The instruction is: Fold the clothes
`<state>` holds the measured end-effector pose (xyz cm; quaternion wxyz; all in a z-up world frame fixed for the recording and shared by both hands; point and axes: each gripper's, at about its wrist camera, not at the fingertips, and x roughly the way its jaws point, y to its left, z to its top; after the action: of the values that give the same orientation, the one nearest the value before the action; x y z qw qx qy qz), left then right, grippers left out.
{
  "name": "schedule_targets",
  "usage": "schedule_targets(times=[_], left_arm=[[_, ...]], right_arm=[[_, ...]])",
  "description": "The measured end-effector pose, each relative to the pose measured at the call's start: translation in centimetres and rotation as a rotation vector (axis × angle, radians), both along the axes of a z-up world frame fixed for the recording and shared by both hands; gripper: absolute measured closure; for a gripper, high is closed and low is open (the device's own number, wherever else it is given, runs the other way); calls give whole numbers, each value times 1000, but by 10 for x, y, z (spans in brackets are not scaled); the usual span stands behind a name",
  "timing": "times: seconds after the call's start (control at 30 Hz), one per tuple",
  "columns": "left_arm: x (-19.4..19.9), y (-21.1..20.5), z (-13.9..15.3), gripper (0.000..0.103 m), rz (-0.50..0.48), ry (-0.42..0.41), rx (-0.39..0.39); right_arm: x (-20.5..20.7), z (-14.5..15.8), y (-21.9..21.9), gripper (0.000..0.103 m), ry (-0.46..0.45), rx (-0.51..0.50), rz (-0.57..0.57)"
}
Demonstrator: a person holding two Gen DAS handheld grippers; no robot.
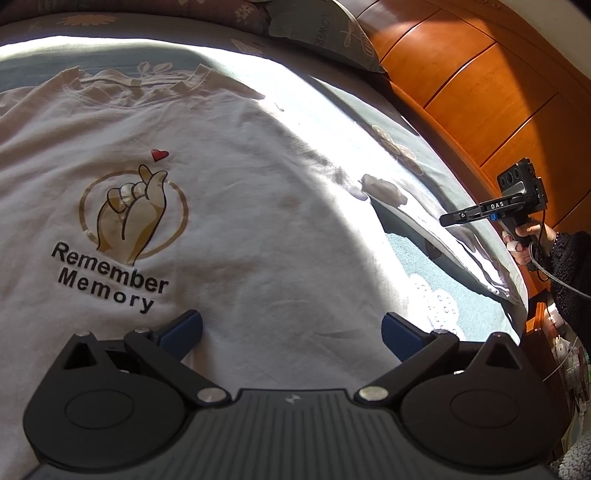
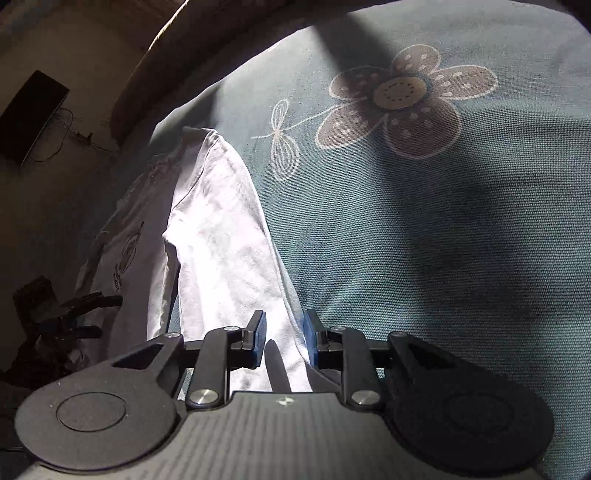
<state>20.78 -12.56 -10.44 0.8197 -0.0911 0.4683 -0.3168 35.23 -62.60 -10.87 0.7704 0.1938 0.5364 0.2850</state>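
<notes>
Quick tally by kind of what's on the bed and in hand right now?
White T-shirt: 1
Pillow: 1
Grippers: 2, left gripper and right gripper
Total: 4

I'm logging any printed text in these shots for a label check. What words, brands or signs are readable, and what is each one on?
"Remember Memory": black print under the hand-and-heart logo on the white T-shirt.
"DAS": white letters on the right gripper, seen from the left wrist view.
"OWER": partial word, cut off, on the pillow at the headboard.
T-shirt print in the right wrist view: too dark and small to read.
</notes>
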Motion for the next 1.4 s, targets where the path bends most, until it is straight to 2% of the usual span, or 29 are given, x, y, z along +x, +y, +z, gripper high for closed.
schedule_targets(times=[0.03, 0.1, 0.33, 0.53, 0.7, 0.8, 0.9, 0.97, 1.1, 1.2, 1.4], left_arm=[[0, 0, 0, 1, 0, -1, 1], [-1, -1, 0, 1, -4, -4, 4], [-2, -2, 0, 1, 1, -8, 10], [-2, -2, 1, 1, -2, -9, 14], [-2, -1, 1, 1, -4, -8, 12], [-1, 0, 1, 1, -9, -6, 9], [0, 1, 0, 1, -8, 0, -1], [0, 1, 0, 1, -8, 1, -6], [0, 2, 0, 1, -4, 0, -13], [-1, 2, 0, 1, -3, 0, -14], [-2, 1, 0, 1, 3, -2, -11]], right_arm=[[0, -1, 1, 103, -8, -25, -11], [-3, 2, 6, 103, -36, -71, -18], [-10, 35, 53, 101, -172, -371, 99], [9, 52, 45, 101, -229, -496, 30], [20, 41, 41, 100, -218, -575, -61], [10, 46, 37, 93, -245, -549, -101], [-10, 63, 18, 79, -273, -466, -173], [-28, 68, 0, 71, -263, -445, -224], [-83, 64, -46, 64, -199, -456, -358], [-132, 55, -77, 62, -154, -430, -489], [-206, 25, -103, 56, -113, -219, -709]])
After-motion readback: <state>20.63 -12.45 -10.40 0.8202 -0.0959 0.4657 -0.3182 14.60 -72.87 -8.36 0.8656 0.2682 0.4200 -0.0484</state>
